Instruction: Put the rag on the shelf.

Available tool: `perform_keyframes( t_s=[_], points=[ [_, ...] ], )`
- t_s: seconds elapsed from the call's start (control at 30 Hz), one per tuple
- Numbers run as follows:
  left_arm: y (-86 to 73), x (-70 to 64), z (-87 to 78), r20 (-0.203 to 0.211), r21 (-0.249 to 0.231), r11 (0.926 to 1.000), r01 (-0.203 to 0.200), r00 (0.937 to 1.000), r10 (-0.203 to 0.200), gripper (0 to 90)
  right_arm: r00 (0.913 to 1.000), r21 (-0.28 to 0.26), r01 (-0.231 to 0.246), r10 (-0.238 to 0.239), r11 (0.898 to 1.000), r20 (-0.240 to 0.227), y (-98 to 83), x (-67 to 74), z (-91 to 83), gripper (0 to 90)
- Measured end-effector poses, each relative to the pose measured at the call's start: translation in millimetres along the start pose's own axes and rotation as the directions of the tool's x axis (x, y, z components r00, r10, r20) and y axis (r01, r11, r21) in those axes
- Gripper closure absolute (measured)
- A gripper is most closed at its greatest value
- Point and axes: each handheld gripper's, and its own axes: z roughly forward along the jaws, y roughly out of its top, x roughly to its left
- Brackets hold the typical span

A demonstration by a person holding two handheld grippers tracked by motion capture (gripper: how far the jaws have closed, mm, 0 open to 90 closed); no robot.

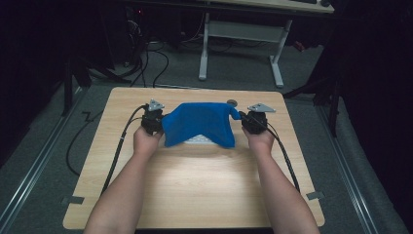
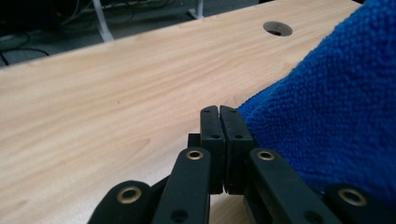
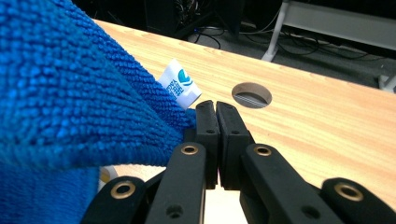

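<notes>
A blue microfibre cloth (image 1: 199, 122) is held stretched between the two grippers a little above the wooden table (image 1: 195, 190), its lower edge sagging toward the person. My left gripper (image 1: 158, 119) is shut on the cloth's left corner; in the left gripper view the jaws (image 2: 219, 112) stand pressed together with the cloth (image 2: 336, 107) running off to the right. My right gripper (image 1: 243, 117) is shut on the right corner; in the right gripper view the jaws (image 3: 215, 108) pinch the cloth (image 3: 70, 93) beside its white label (image 3: 179, 83).
Something pale (image 1: 197, 140) lies on the table under the hanging cloth. A round cable hole (image 1: 232, 102) sits near the table's far edge. Beyond the table stand a white desk frame (image 1: 241, 34) and cables on the floor. Both gripper cables trail back along the forearms.
</notes>
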Motion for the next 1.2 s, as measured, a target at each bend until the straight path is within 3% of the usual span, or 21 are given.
perform_keyframes(
  t_s=[0.27, 0.77, 0.97, 1.2],
  points=[
    [-15.9, 0.4, 3.3, 0.003, 0.021, 0.9997, 0.016, 0.9999, -0.016, 89.3, 0.9999, 0.036, -0.01, 0.01, 0.999, -0.006, -10.9, 0.5, 4.4, 89.1],
    [-26.5, -1.2, 4.0, 0.014, 0.041, 0.9991, 0.016, 0.9998, -0.016, 89.1, 0.9998, 0.063, -0.01, 0.011, 0.998, -0.016, -18.6, 6.8, 12.8, 88.6],
    [-28.1, -0.9, 0.4, 0.013, 0.037, 0.9991, 0.023, 0.9997, -0.023, 88.2, 0.9999, 0.056, -0.006, 0.006, 0.998, -0.01, -15.8, 7.7, 7.3, 79.7],
    [-23.6, 0.8, -8.2, -0.028, 0.038, 0.9977, 0.056, 0.9981, -0.055, 68.6, 0.9998, 0.044, -0.003, 0.002, 0.999, 0.021, -9.5, 5.0, -6.2, 70.6]
  ],
)
